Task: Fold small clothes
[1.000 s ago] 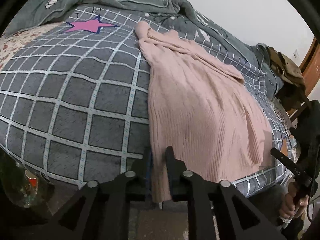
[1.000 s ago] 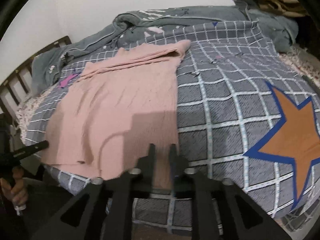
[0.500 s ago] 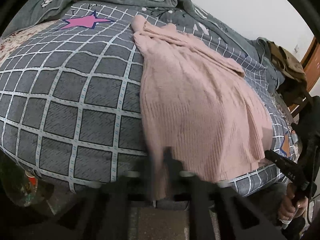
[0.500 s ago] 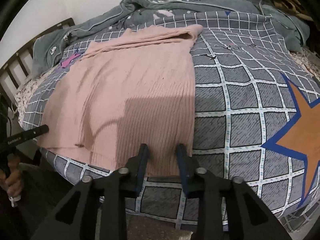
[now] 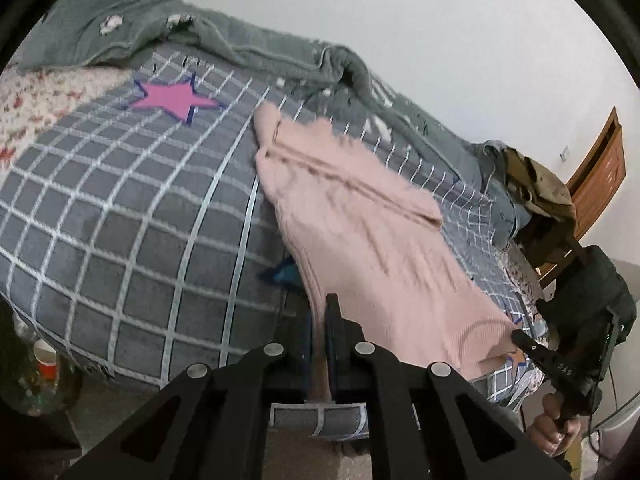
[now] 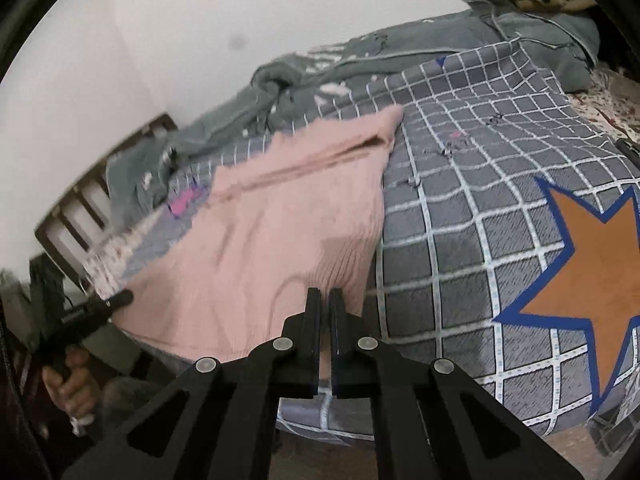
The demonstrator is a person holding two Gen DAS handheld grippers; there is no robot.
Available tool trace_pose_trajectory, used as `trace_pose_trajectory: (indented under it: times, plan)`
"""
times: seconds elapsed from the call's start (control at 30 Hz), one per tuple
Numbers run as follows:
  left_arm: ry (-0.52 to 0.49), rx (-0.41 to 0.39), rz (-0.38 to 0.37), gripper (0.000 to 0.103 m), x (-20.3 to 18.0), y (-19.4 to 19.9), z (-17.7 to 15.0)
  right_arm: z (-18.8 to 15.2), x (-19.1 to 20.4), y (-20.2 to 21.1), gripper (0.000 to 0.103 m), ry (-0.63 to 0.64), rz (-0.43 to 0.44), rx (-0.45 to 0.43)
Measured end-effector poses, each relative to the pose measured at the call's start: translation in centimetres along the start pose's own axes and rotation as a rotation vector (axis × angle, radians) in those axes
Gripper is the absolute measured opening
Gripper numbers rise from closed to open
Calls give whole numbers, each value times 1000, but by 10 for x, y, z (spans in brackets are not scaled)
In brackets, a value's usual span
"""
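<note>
While the near hem is pinched at both corners, the scene is read as follows.

Garment: a pink ribbed knit sweater (image 5: 360, 232) is spread on the bed, its long axis running away from both grippers toward the wall, sleeves folded across the far end.
Hem: the near edge is raised off the cover, and the far part lies flat.
Left gripper (image 5: 319, 322): it is closed on the hem corner, with pink fabric seen between the narrow jaws.
Right gripper (image 6: 325, 312): it is likewise clamped on the opposite hem corner, at the sweater's edge beside the bare cover.
Key relation: the sweater lies straight ahead of both grippers, each equally near its own corner; a fold is judged to call for the hem being carried forward along the long axis toward the sleeves.
Surface: a grey checked bedcover (image 5: 120, 240) with a pink star (image 5: 172, 98) and an orange star (image 6: 592, 276) is soft and gives slightly.
Room: a grey-green blanket (image 5: 248, 48) is bunched along the white wall, and a wooden headboard (image 6: 84, 204) is seen at the bed's end.
</note>
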State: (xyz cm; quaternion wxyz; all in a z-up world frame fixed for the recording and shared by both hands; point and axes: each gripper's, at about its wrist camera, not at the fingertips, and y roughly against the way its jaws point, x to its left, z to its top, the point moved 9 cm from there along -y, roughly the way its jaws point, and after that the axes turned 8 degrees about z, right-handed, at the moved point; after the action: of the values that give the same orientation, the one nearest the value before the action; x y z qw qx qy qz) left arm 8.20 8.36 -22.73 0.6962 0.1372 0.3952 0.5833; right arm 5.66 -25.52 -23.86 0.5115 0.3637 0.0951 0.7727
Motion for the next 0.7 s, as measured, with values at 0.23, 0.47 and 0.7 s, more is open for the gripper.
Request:
trace_pose_trajectory:
  times: [0.23, 0.47, 0.7]
  plan:
    - [-6, -56, -11, 7, -16, 19, 24, 30, 22, 20, 3, 6, 41, -60]
    - [-6, -89, -2, 7, -25, 21, 49, 56, 27, 21, 3, -2, 104, -102]
    - [7, -140, -3, 7, -32, 17, 97, 105, 39, 16, 4, -8, 144, -154]
